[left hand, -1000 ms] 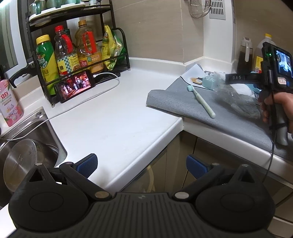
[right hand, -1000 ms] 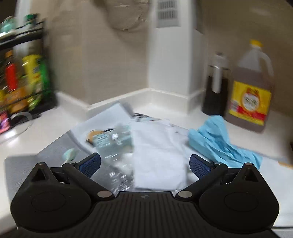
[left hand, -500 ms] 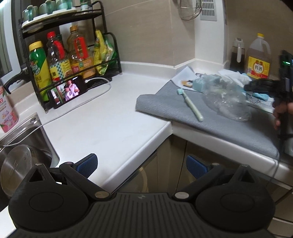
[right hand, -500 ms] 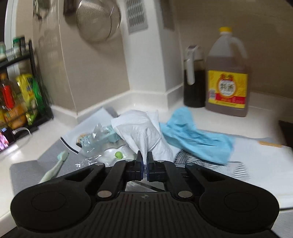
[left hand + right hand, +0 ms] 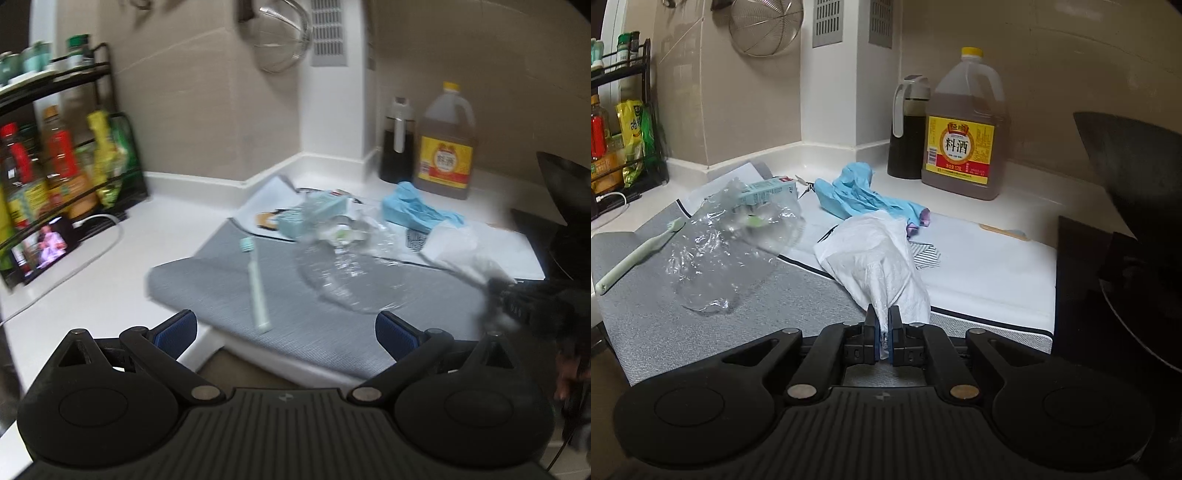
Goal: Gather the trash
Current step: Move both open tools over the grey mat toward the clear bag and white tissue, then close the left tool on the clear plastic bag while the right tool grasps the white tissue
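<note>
On the tabletop (image 5: 979,266) corner ahead of me lies a grey mat (image 5: 746,314) with the trash spread over it. My right tool (image 5: 883,334) has its blue pads pressed tight together on the near end of a crumpled white plastic bag (image 5: 879,258), which trails away from the tips across the mat's edge and a white sheet of paper. Just behind the bag lies a crumpled blue glove (image 5: 857,195), touching it at the far end. Left of the bag sits a crushed clear plastic bottle (image 5: 731,251), and a small pale-teal carton (image 5: 768,192) lies against its far side. A pale-green toothbrush (image 5: 635,254) rests on the mat at the left, near the bottle but apart from it.

My left tool (image 5: 284,328) stands wide with nothing between its pads, held over the near edge of the mat, the toothbrush (image 5: 255,280) just ahead of it. At the back by the wall stand a cooking-wine jug (image 5: 964,129) and a dark sauce bottle (image 5: 907,129), side by side. A bottle rack (image 5: 66,155) stands far left.
</note>
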{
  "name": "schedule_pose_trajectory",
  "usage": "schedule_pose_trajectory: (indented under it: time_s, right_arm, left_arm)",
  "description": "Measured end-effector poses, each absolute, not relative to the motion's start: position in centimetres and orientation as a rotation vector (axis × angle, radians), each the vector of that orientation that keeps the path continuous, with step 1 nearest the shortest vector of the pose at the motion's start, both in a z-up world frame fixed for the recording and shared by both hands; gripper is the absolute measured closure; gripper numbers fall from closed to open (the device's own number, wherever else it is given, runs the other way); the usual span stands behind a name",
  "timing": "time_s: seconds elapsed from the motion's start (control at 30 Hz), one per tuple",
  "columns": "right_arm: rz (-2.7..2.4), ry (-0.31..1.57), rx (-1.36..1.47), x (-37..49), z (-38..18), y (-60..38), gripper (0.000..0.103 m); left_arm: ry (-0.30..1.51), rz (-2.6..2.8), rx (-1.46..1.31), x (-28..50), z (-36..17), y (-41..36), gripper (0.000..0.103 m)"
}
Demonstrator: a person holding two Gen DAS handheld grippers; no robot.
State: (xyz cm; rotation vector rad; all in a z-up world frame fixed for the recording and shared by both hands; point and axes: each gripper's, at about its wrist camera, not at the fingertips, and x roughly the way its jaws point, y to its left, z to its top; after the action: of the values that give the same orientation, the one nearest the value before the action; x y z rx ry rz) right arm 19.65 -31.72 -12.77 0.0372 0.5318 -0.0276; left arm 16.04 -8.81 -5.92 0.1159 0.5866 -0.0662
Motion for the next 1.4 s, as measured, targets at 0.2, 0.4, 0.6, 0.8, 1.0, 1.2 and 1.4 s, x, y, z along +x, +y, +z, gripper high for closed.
schedule_pose_trajectory:
  time_s: [0.2,0.4,0.6,0.8,1.0,1.2,1.4]
  right_arm:
    - [-0.033,0.506,0.042,19.5,-12.6,-32.4,0.025]
    - [0.004,0.513,0.010,21.8,-12.1,-32.9,0.014]
    - [0.042,0.612,0.035,24.4,-13.2,-32.8,0.012]
    - [0.066,0.650,0.065,25.1,-14.0,-33.0,0.001]
    - [0.061,0.670,0.029,25.5,-14.2,-32.5,0.000]
    - [0.061,0.670,0.028,25.5,-14.1,-32.5,0.000]
    - [0.061,0.669,0.027,25.5,-14.2,-32.4,0.000]
  left_arm:
    - [0.613,-0.121,0.153,18.6,-7.1,-12.1,0.000]
    - [0.644,-0.125,0.169,21.4,-7.8,-13.8,0.000]
    - [0.680,-0.121,0.142,23.9,-8.3,-14.6,0.000]
    - [0.715,-0.119,0.117,26.4,-9.0,-15.4,0.000]
    - [0.788,-0.113,0.088,29.0,-10.2,-15.4,0.000]
    - [0.825,-0.123,0.089,30.3,-11.0,-14.9,0.000]
    - [0.864,-0.135,0.077,32.1,-11.8,-15.3,0.000]
